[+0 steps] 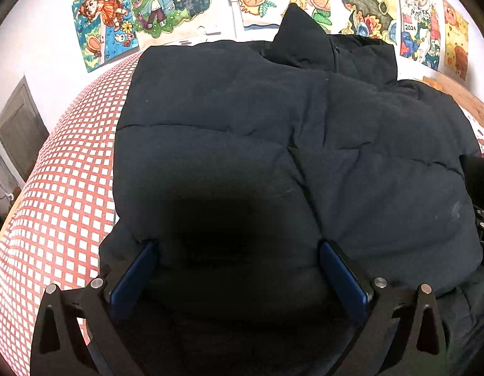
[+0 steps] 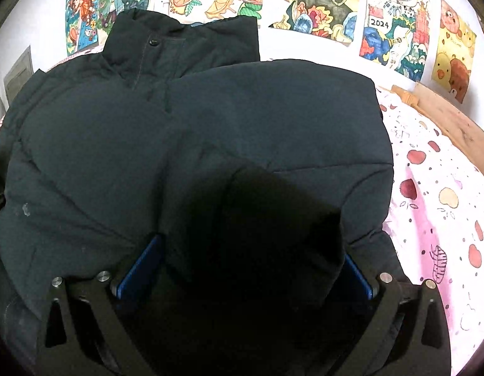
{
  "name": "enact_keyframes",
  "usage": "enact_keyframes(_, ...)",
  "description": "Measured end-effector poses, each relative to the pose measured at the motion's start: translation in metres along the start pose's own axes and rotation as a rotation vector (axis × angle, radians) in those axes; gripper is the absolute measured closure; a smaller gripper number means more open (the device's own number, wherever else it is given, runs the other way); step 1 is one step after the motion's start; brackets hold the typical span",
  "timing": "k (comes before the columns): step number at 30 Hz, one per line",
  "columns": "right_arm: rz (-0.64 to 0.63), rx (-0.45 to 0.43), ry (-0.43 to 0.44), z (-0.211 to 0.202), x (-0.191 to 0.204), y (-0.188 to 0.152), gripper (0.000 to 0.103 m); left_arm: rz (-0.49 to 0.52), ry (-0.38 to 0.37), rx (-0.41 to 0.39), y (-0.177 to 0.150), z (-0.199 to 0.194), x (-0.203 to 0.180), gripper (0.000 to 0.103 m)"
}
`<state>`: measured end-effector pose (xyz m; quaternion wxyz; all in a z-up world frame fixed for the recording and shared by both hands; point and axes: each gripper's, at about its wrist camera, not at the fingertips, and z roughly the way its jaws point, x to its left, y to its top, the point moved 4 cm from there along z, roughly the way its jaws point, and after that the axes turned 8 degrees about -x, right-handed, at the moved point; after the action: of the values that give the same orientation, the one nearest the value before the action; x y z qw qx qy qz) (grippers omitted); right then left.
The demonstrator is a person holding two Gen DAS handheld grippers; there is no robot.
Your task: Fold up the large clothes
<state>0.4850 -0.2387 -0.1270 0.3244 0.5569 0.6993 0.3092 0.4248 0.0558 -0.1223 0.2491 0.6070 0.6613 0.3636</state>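
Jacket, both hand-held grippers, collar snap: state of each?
Jacket: spread on the bed, sides folded in, bottom part bunched between both grippers' fingers.
Left hand-held gripper: jaws wide, jacket between them.
Right hand-held gripper: same.
Collar snap: unfastened.

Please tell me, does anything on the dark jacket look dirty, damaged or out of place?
Yes. The jacket has a small pale smudge on its quilted front, also seen from the left wrist camera. Its collar stands upright, not flat. No tear shows.
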Motion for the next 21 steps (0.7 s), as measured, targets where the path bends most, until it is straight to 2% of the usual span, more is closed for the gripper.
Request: enact_keyframes(21, 0.002, -0.008, -0.009, -0.0021, 0.0024, -0.0004, 0.001, 0.032, 0.037, 0.005, 0.0045, 0.0, -0.0014, 0.0)
